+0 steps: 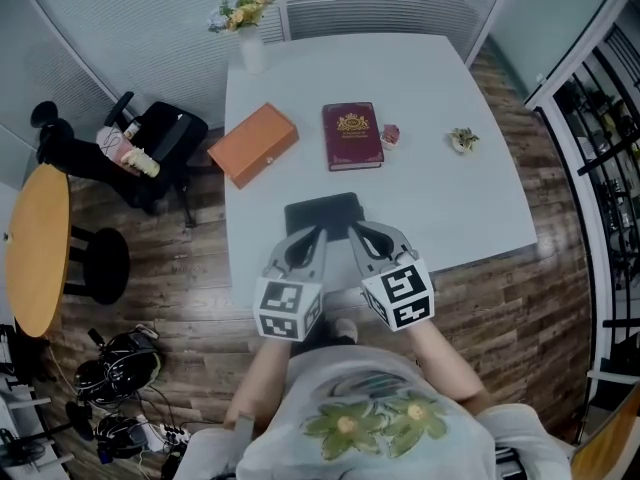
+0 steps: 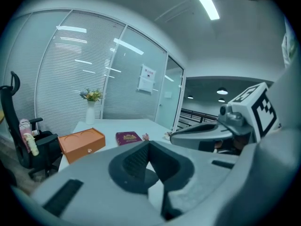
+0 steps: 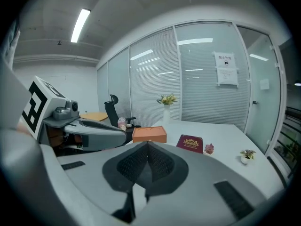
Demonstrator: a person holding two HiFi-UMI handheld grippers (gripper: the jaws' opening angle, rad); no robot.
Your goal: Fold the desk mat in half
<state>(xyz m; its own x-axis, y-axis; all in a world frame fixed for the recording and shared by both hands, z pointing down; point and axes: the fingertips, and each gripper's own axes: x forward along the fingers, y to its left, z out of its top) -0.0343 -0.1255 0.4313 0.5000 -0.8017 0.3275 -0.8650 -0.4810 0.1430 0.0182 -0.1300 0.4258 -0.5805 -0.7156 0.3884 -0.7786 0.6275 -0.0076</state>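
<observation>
The dark desk mat lies flat on the white table close to its near edge. It shows only in the head view. My left gripper and right gripper hang side by side over the mat's near edge, above the tabletop, pointing away from me. In the left gripper view the left gripper has its pads pressed together with nothing seen between them. The right gripper looks the same in its own view. Each gripper also sees the other beside it.
Further back on the table are an orange box, a maroon book, a small pink object, a tiny potted plant and a vase of flowers. A black office chair and a round wooden table stand to the left.
</observation>
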